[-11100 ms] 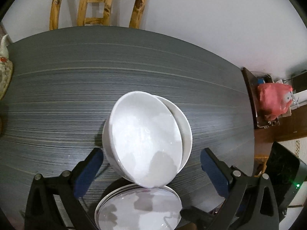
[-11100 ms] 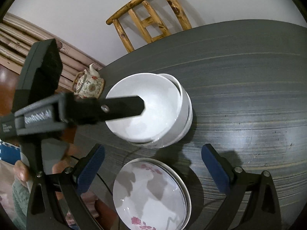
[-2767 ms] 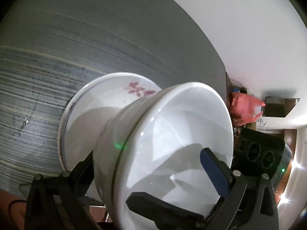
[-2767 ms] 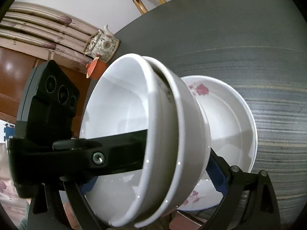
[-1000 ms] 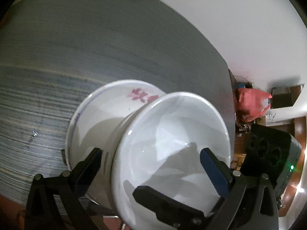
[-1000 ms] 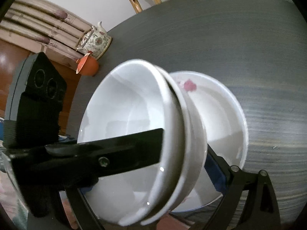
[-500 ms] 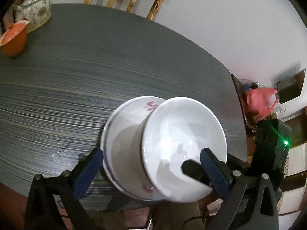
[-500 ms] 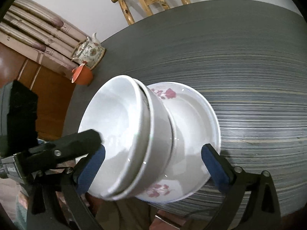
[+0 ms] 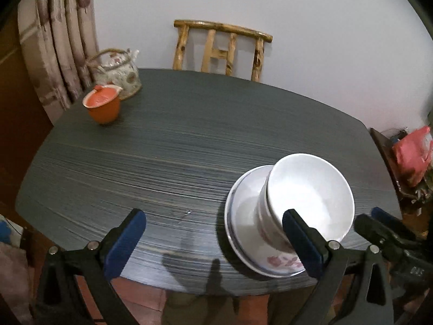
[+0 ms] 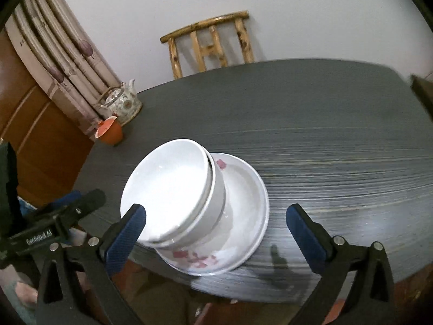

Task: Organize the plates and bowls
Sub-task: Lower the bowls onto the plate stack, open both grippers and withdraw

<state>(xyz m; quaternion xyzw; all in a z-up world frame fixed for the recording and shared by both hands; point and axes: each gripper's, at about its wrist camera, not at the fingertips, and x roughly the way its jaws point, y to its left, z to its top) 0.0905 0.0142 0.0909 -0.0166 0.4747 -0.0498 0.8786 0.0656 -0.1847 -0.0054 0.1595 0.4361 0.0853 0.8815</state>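
Bowls point(image 10: 173, 189) nested upright, mouths upward, on plates point(image 10: 243, 187); claws wide

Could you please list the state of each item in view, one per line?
Bowls: two nested, upright, on the plates.
Plates: stacked on the table's near edge.
Left gripper: open, empty.
Right gripper: open, empty.
Orange cup: lid on.
Teapot: upright, lidded.

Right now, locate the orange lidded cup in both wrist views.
Left wrist: orange lidded cup at upper left, on the table.
Right wrist: orange lidded cup at left of centre, lid tilted.
Shared landmark: the floral teapot just behind it.
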